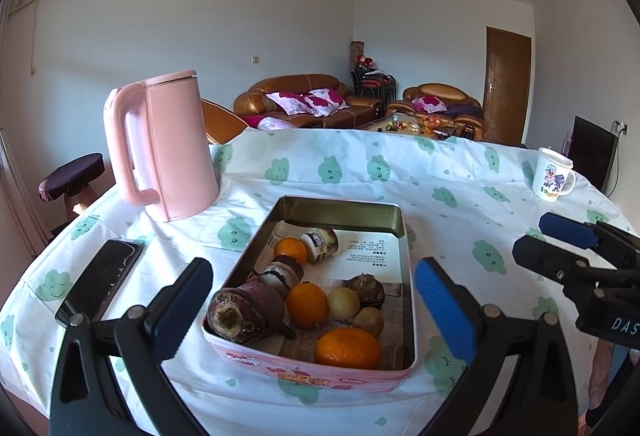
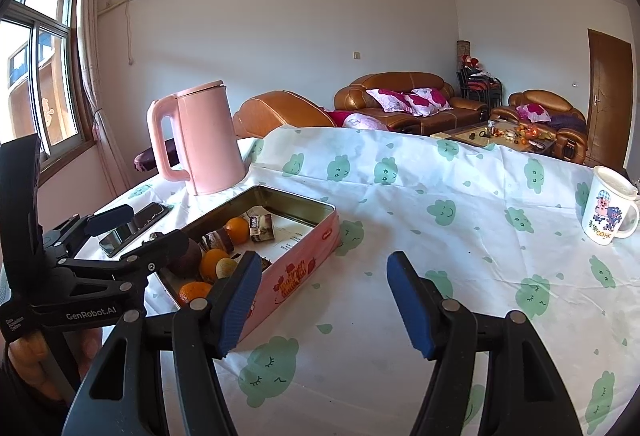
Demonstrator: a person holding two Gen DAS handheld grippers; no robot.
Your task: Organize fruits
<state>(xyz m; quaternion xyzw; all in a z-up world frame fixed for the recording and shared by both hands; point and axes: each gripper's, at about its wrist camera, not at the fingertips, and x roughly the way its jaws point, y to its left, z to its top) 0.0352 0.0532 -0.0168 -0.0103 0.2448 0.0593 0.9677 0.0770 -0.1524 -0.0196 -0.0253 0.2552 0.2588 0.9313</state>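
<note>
A pink tin box [image 1: 344,376] sits on the table and holds several fruits: three oranges [image 1: 347,347], a dark purple fruit [image 1: 246,314], small brown and yellow ones [image 1: 343,302], and small wrapped snacks [image 1: 320,244]. My left gripper [image 1: 316,308] is open and empty, its fingers standing to either side of the box's near end. My right gripper [image 2: 324,300] is open and empty over bare tablecloth, right of the box [image 2: 296,276]. The right gripper also shows in the left wrist view [image 1: 560,240], and the left gripper in the right wrist view [image 2: 140,226].
A pink kettle [image 1: 164,144] stands at the back left. A black phone [image 1: 100,280] lies left of the box. A white cartoon mug [image 1: 552,174] stands at the far right. The table has a white cloth with green clouds [image 2: 400,196]. Sofas lie beyond.
</note>
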